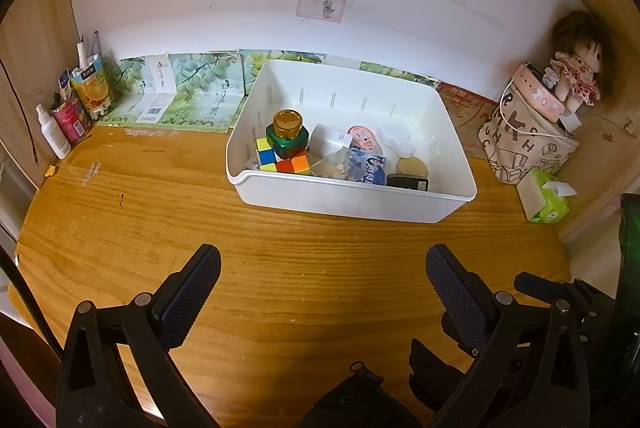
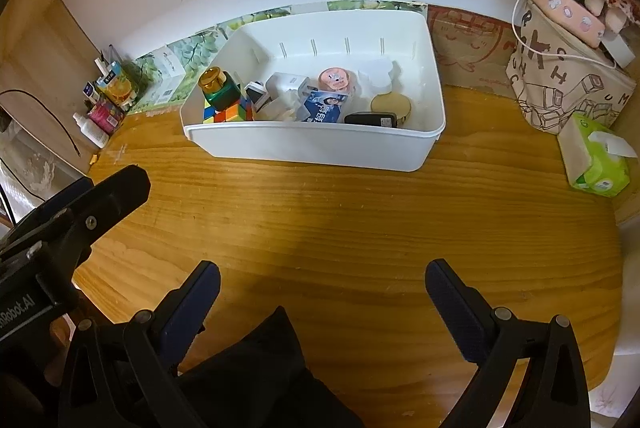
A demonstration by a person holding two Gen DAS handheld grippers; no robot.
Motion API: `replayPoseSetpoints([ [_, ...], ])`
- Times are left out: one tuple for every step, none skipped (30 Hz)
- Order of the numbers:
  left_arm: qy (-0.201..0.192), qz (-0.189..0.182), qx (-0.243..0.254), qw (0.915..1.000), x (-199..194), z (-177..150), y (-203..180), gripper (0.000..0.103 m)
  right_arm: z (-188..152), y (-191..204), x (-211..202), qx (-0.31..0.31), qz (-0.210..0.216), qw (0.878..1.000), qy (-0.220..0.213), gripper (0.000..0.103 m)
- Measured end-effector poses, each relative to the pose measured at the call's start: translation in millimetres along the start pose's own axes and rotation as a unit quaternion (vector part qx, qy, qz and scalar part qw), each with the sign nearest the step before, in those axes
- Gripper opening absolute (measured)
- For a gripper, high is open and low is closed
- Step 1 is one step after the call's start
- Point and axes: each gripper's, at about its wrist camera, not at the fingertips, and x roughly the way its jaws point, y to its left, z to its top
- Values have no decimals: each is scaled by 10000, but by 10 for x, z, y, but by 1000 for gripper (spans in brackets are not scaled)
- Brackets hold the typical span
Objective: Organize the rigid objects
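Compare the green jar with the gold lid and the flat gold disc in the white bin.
The green jar stands tall and upright on the puzzle cube at the bin's left end; the gold disc lies low and flat toward the right end. The jar has a dark green body; the disc is gold all over. Both sit inside the white bin.

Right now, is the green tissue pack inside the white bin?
No, the green tissue pack lies on the wooden desk, apart from the white bin.

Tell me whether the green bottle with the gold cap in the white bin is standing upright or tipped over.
Upright. The green bottle stands on the Rubik's cubes at the left end of the white bin, gold cap pointing up in both views.
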Motion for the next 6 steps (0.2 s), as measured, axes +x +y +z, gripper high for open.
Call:
replayPoseSetpoints([
  [7, 9, -6, 10000, 3, 0, 1, 102, 1, 1, 6, -3, 1, 10000, 10, 103],
  [12, 14, -10, 10000, 6, 1, 4, 102, 1, -1, 10, -5, 5, 10000, 23, 103],
  [15, 20, -19, 10000, 9, 0, 10, 102, 2, -4, 15, -6, 4, 10000, 37, 103],
  [18, 24, -25, 10000, 10, 0, 9, 102, 2, -4, 19, -6, 6, 10000, 43, 103],
  [23, 26, -28, 10000, 11, -1, 10, 102, 1, -2, 23, -5, 5, 10000, 46, 103],
  [34, 35, -31, 10000, 14, -4, 10, 102, 1, -2, 26, -8, 6, 10000, 54, 103],
])
